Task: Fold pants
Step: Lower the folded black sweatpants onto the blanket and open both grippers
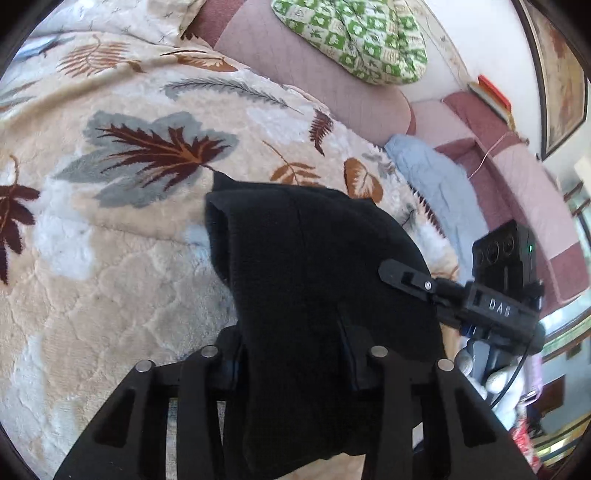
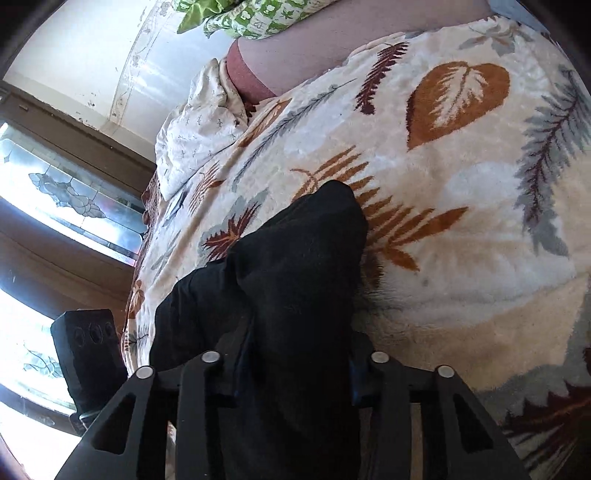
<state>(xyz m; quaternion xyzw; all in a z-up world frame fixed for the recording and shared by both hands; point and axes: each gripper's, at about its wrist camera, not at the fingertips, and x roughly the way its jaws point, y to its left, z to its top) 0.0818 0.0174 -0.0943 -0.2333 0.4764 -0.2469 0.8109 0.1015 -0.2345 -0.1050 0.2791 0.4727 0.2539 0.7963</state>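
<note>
Left gripper (image 1: 291, 365), right gripper (image 2: 291, 365) each clamped on black pants (image 1: 314, 266), above leaf-print blanket (image 1: 110, 258).

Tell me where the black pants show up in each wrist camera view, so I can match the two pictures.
Left wrist view: the black pants fill the lower centre, bunched between the left gripper fingers.
Right wrist view: the pants run from the centre to the bottom, between the right gripper fingers.
Shared landmark: the leaf-patterned blanket beneath them; the green checked pillow lies beyond it.
</note>
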